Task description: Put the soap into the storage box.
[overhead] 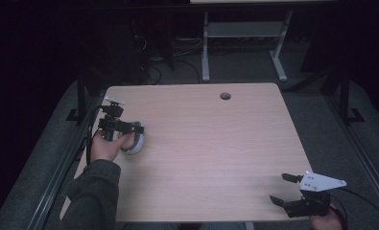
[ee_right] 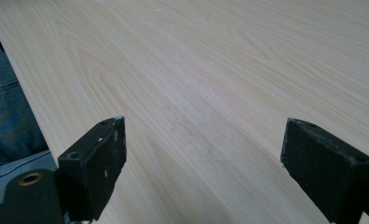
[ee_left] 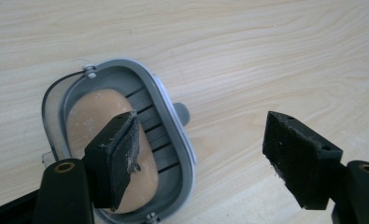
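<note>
Wooden table (overhead: 211,143) bears a grey dish (ee_left: 175,140) holding seemingly soap (ee_left: 91,116); both grippers gape.

A pale wood table (overhead: 216,143) stands on grey carpet (overhead: 321,110) in a dark room.

Over the pale wood table (ee_left: 275,51), the left gripper (ee_left: 203,154) hangs with jaws spread wide, one pad in front of a tan soap bar (ee_left: 91,116) lying in a grey slatted soap dish (ee_left: 170,121).
</note>
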Demonstrator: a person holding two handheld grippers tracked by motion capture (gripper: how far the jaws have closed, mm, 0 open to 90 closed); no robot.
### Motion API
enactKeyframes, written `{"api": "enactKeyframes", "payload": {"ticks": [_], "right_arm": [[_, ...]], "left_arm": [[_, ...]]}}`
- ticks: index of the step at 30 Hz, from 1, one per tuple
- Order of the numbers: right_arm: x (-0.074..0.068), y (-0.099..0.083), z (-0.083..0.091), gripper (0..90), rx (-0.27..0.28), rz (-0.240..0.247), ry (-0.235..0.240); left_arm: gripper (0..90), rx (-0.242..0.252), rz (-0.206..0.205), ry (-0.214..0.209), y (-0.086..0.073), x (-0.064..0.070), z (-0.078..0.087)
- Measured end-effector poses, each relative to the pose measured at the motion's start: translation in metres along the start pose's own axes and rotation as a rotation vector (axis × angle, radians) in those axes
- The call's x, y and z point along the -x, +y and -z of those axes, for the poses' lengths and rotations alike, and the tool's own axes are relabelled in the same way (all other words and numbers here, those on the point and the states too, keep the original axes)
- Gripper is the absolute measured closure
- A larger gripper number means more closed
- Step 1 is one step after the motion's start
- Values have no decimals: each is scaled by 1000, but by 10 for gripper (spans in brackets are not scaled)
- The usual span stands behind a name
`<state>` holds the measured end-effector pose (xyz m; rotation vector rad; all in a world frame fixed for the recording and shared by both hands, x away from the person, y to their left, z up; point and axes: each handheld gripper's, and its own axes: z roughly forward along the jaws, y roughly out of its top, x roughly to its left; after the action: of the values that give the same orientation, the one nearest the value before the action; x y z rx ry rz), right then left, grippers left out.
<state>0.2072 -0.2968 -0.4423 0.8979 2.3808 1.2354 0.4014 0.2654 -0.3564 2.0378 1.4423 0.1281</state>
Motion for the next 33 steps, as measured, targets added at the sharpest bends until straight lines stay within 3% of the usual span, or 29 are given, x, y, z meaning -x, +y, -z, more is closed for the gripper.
{"api": "enactKeyframes", "payload": {"ticks": [14,16,33], "right_arm": [[0,0,0,138,-4,-1,0],[0,0,0,138,-5,-1,-1],[0,-1,-2,138,-10,1,0]], "left_arm": [[256,50,-60,-118,-8,16,10],[253,56,-53,-139,-12,17,9],[242,65,-105,-196,-26,33,12]]}}
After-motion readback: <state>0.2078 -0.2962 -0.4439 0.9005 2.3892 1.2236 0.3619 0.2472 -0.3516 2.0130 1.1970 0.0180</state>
